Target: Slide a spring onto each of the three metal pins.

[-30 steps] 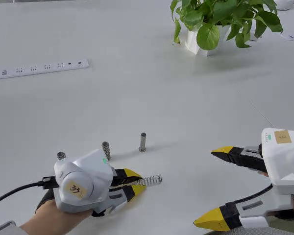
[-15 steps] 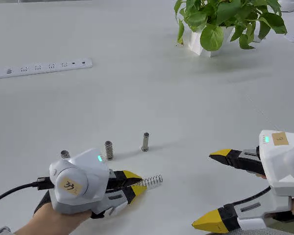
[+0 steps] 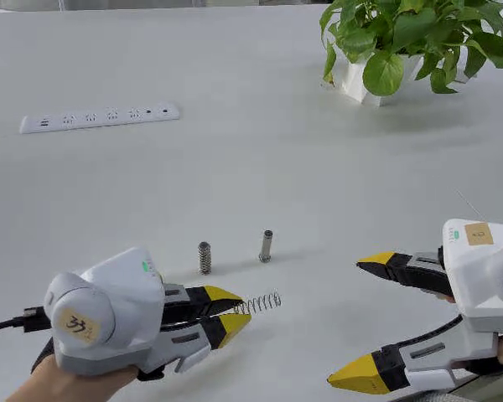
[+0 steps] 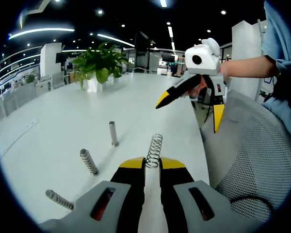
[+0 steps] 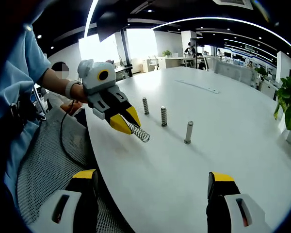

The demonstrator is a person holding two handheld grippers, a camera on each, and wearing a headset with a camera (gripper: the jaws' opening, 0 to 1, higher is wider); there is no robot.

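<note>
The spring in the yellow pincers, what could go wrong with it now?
The left gripper pinches the spring by one end only, so it might slip or flick out onto the table. Coming in crooked, it could miss the bare pin or knock it over. The sprung pin beside it could get bumped too.

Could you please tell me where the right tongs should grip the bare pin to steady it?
Probably low on the shaft of the bare pin, coming from the right in the head view: it stands upright, its top must stay free for the spring, and a sprung pin stands on its left.
</note>
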